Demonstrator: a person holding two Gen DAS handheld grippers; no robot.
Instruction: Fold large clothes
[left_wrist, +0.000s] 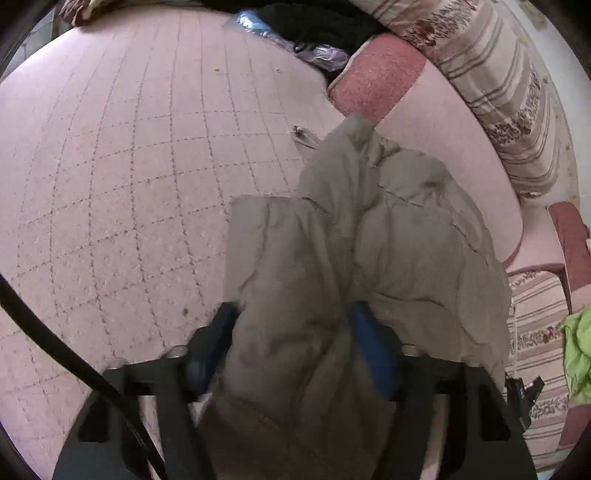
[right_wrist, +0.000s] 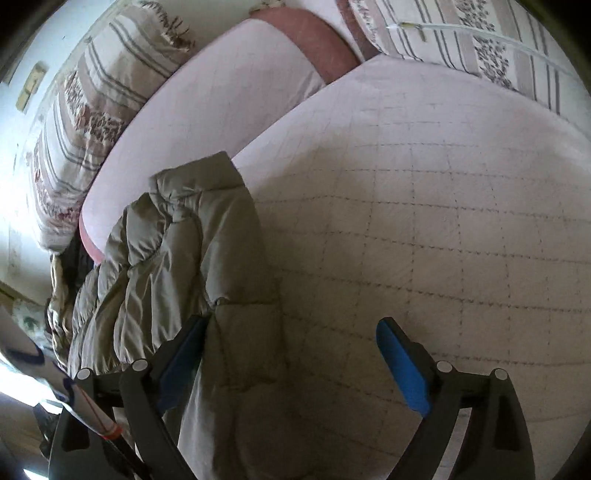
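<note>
A grey-beige puffer jacket (left_wrist: 369, 240) lies bunched on a pink quilted mattress (left_wrist: 129, 166). My left gripper (left_wrist: 291, 332) is shut on a thick fold of the jacket, which bulges between its blue pads and hides the gap. In the right wrist view the jacket (right_wrist: 177, 258) lies at the left on the mattress (right_wrist: 424, 221). My right gripper (right_wrist: 291, 354) is open. Its left blue pad (right_wrist: 184, 354) touches the jacket's edge, and its right pad (right_wrist: 402, 369) is over bare mattress.
Striped floral pillows (left_wrist: 498, 92) and a pink cushion (left_wrist: 376, 77) line the far edge. Dark clothes and a plastic bag (left_wrist: 314, 33) lie at the top. A green cloth (left_wrist: 576, 354) is at the right. A black cable (left_wrist: 55, 343) crosses lower left.
</note>
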